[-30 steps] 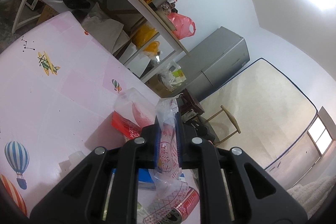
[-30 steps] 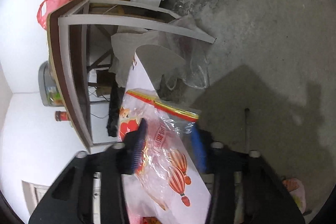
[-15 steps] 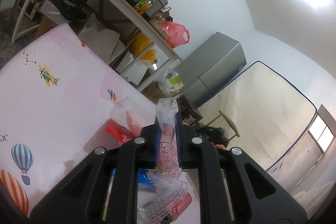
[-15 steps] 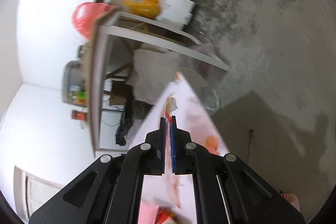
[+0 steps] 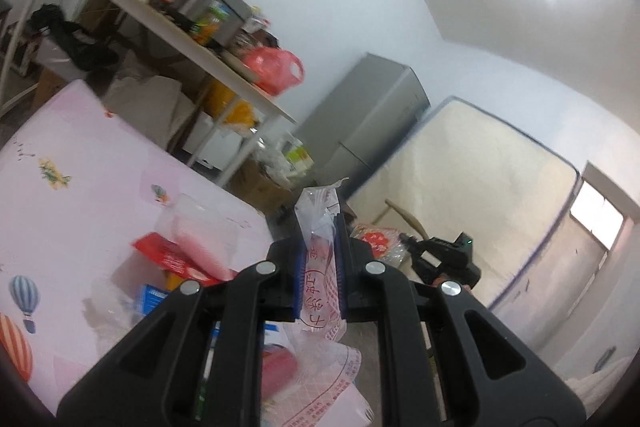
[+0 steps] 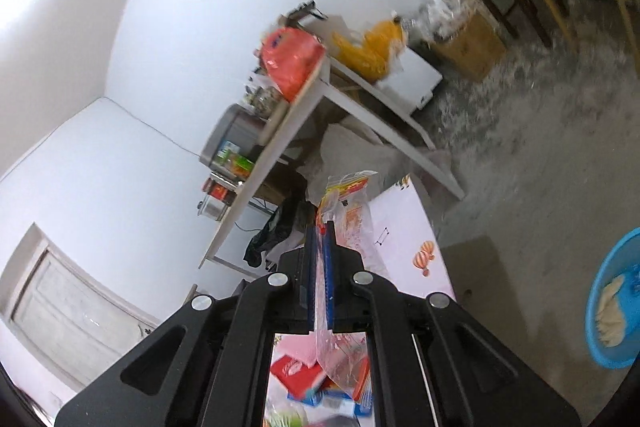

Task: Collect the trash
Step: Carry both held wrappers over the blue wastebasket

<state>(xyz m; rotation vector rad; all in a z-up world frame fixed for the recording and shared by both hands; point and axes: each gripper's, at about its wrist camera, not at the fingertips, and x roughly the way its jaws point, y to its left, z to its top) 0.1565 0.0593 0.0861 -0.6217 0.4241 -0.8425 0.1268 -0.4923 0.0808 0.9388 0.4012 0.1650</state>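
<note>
left claw is clamped on a clear printed bag above the pink counter; right claw pinches a red-and-clear wrapper; only the right view catches the blue basin on the floor; only the left shows the mattress

Printed plastic bag: lower part hidden behind left gripper body. Items on the white shelf motion-blurred, labels unreadable. Trash pile on the pink table beside the gripper smeared, wrappers indistinct. Blue basin right of the pink table cut by frame edge, contents unclear. Clear wrapper mostly hidden between right gripper fingers.
</note>
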